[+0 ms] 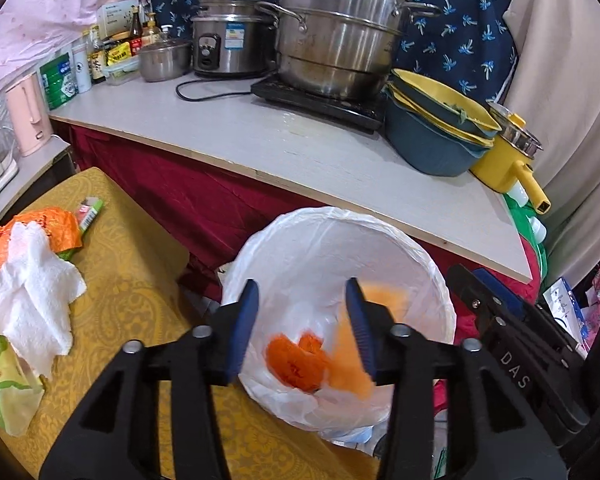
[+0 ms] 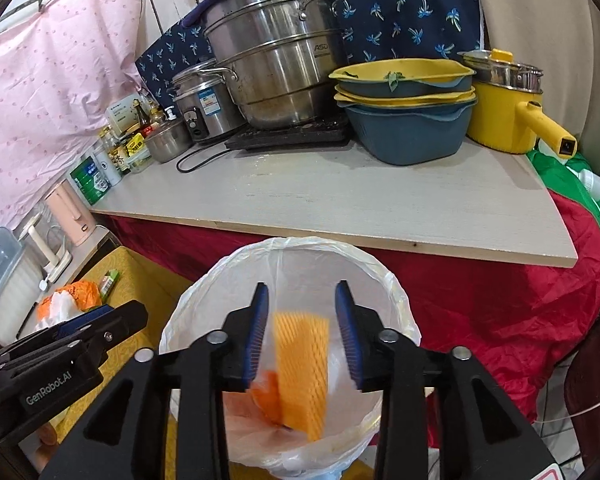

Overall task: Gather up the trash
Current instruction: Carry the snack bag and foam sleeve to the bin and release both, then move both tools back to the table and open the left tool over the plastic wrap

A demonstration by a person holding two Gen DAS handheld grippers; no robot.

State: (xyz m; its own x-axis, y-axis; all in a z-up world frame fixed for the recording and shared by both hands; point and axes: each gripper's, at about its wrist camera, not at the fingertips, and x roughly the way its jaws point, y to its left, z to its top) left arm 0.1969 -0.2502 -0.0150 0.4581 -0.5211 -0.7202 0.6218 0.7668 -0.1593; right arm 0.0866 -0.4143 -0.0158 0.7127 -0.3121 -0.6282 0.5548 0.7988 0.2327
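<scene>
Orange foam net sleeve [image 2: 300,372] above white-lined round bin [image 2: 396,292] is motion-blurred; bin's near rim hidden behind black gripper bodies; condiment bottle labels [image 1: 118,54] too small to read.

One lined bin [image 2: 396,300], two orange foam nets [image 2: 300,372], two stacked basins [image 2: 408,136], two kettles [image 1: 24,116].

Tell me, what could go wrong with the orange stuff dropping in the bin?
The orange foam net is blurred between the right gripper's open jaws, so it might catch the bin liner's rim and spill out. More trash, like the white tissue, waits on the yellow table and may get forgotten.
</scene>
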